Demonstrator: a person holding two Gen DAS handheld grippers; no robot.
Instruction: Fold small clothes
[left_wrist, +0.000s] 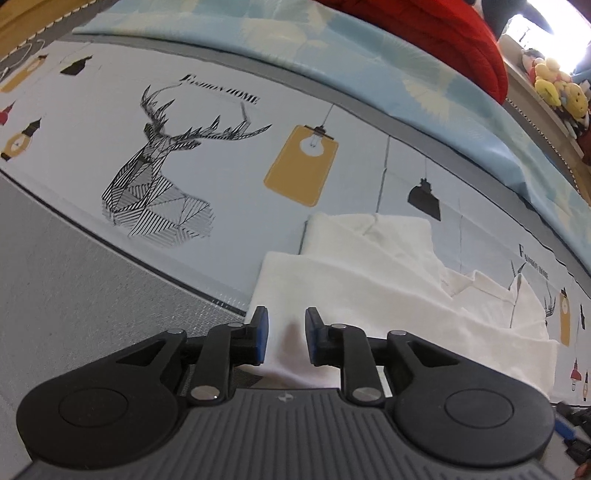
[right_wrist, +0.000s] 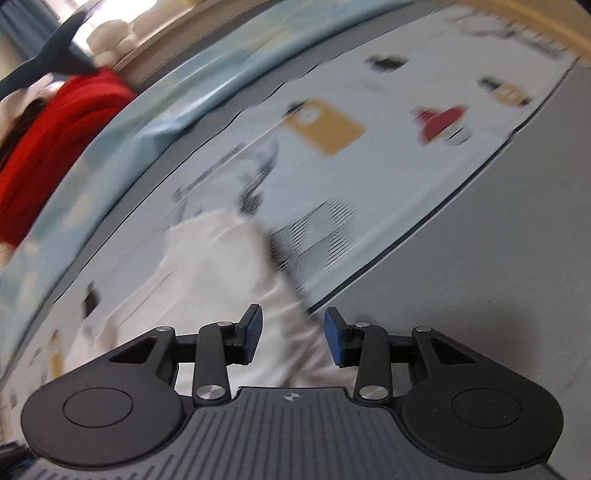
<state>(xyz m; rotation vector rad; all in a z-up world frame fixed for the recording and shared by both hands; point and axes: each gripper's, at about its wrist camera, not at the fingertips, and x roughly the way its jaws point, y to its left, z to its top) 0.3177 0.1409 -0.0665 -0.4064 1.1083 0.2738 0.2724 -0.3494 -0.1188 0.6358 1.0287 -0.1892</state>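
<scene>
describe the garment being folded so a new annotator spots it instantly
Start at the pale printed sheet with the striped black deer head and the mustard tag print. Just below that tag lies the white, partly folded cloth garment, the only plain white fabric there, right ahead of the left gripper and its blue-padded fingers.

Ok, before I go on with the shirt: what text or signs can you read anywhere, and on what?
"FASHION HOME": printed on the mat above the deer head.
A second line of the same style beside the white shirt, near a smaller deer head: too small to read surely.
Print on the mat in the right wrist view: blurred, unreadable.
Small round logo on each gripper body: no words.
</scene>
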